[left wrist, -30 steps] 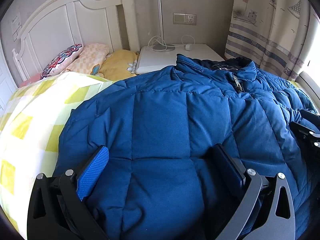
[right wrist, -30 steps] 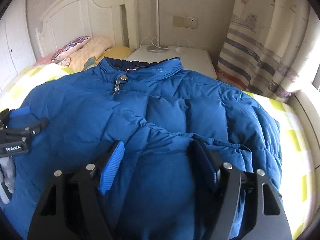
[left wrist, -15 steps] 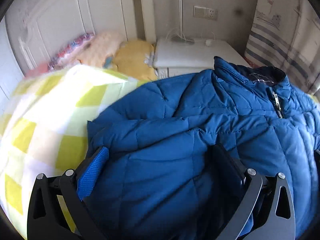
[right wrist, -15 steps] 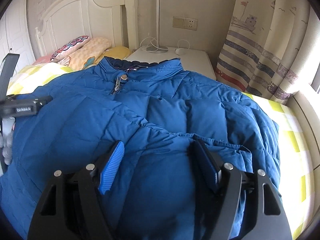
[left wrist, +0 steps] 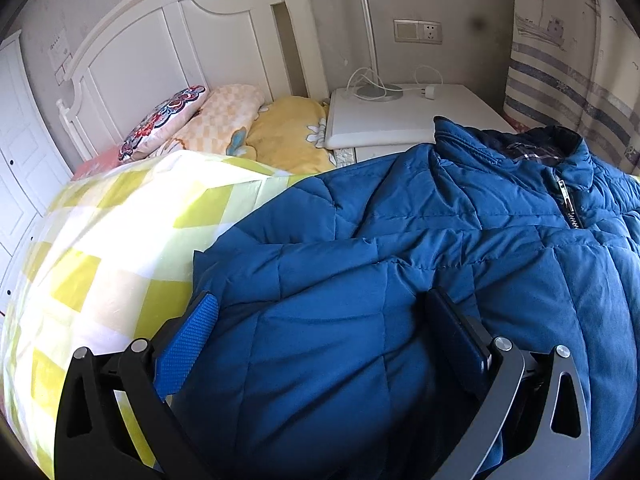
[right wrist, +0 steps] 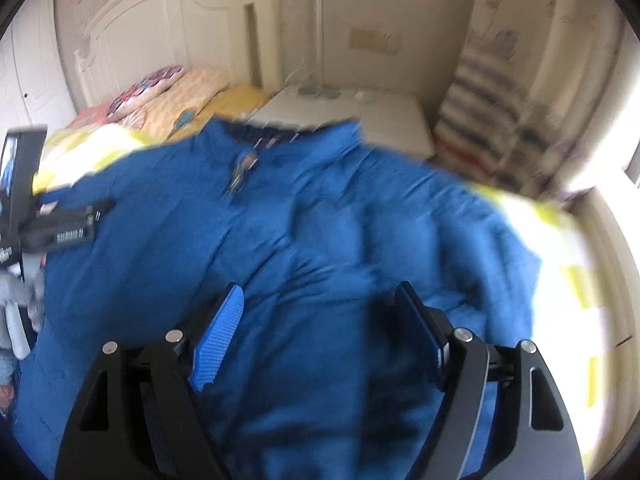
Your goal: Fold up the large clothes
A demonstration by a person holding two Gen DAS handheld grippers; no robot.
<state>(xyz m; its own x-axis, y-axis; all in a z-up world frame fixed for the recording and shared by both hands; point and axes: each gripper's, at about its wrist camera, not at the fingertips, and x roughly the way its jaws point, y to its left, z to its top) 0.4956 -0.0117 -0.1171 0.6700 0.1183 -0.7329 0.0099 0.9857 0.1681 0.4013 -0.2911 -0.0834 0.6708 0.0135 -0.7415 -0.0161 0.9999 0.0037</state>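
A large blue quilted puffer jacket (left wrist: 420, 248) lies front up on the bed, collar and zipper toward the headboard. My left gripper (left wrist: 320, 320) is open, its jaws wide apart above the jacket's left side near a folded-in sleeve. My right gripper (right wrist: 320, 312) is open over the jacket's right half (right wrist: 320, 216); this view is blurred by motion. The left gripper's body (right wrist: 60, 228) shows at the left edge of the right wrist view.
The jacket lies on a yellow-and-white checked quilt (left wrist: 112, 248). Pillows (left wrist: 224, 120) lie against the white headboard (left wrist: 160, 48). A white nightstand (left wrist: 400, 116) with a lamp base and cable stands behind. A striped curtain (left wrist: 572, 80) hangs at the right.
My left gripper has moved left toward the jacket's left edge, then tilted up. The right wrist view has turned blurry as the right gripper starts moving. Both stay open.
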